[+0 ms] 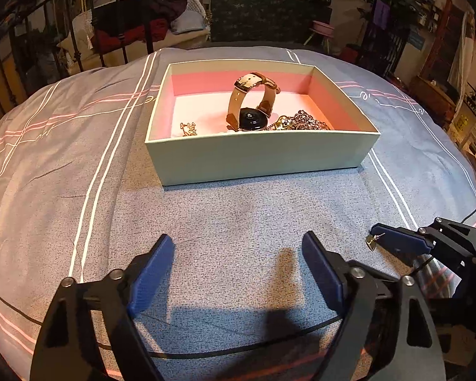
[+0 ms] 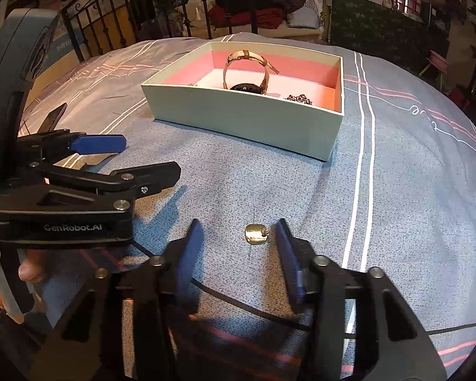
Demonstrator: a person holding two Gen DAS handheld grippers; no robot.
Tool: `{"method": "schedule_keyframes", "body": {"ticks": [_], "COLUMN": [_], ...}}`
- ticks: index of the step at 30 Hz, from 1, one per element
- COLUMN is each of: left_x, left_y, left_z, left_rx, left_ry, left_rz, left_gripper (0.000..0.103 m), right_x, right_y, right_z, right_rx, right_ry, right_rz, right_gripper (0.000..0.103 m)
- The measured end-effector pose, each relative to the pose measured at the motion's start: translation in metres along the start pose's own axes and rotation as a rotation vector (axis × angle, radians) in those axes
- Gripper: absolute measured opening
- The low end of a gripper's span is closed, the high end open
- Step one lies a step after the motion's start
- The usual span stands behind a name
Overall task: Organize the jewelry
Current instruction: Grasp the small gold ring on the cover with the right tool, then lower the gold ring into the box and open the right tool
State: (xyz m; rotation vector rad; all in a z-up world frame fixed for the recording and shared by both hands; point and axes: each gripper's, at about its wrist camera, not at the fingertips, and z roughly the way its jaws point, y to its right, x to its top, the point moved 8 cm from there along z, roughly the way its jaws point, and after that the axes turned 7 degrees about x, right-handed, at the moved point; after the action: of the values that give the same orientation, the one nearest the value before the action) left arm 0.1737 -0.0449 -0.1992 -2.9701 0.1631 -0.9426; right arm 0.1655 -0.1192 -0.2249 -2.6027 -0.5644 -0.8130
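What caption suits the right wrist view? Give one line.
Open right gripper brackets a small gold earring on the bedspread, jewelry box beyond.

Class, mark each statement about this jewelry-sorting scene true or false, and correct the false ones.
1. The watch lies inside the box. True.
2. The right tongs are shut on the gold earring. False: they are open, and the earring lies on the bedspread between the fingers.
3. The left tongs hold nothing. True.
4. The box has a lid on it. False: it is open on top.
5. A chain necklace lies in the box to the right of the watch in the left wrist view. True.
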Motion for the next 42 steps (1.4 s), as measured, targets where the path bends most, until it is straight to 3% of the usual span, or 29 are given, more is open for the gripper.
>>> {"method": "schedule_keyframes", "body": {"ticks": [2,3,5,8,16,23,29,42], "left_x": [0.000,0.000,0.000,0.002,0.025,0.092,0.138,0.152], "left_y": [0.001,0.002,0.004,0.004,-0.002,-0.016,-0.020,-0.012], "left_z": [0.000,-0.001,-0.003,-0.006,-0.021,-0.028,-0.016,0.014], "left_rx": [0.017,0.016,0.000,-0.025,-0.063,-0.021,-0.023,-0.006], "left_ry": [0.007,0.006,0.007,0.010,0.057,0.141,0.135,0.076], "left_rz": [0.015,0.026,0.033,0.021,-0.022,-0.038,-0.067,-0.061], "left_gripper": [0.047,0.034,0.017,0.010,0.010,0.010,0.010,0.010], "right_x": [-0.001,-0.001,-0.001,0.000,0.025,0.098,0.142,0.141], "right_y": [-0.001,-0.003,-0.005,-0.006,-0.018,-0.010,0.012,0.031], "right_z": [-0.001,-0.001,-0.002,-0.004,-0.017,-0.040,-0.025,-0.001], "right_rx": [0.011,0.007,-0.004,0.000,0.015,-0.037,-0.051,-0.055], "right_ry": [-0.001,-0.002,0.000,0.007,0.054,0.179,0.182,0.114], "right_rz": [-0.003,-0.011,-0.024,-0.025,-0.075,-0.116,-0.084,-0.038], "right_gripper": [0.017,0.015,0.015,0.015,0.015,0.015,0.015,0.015]}}
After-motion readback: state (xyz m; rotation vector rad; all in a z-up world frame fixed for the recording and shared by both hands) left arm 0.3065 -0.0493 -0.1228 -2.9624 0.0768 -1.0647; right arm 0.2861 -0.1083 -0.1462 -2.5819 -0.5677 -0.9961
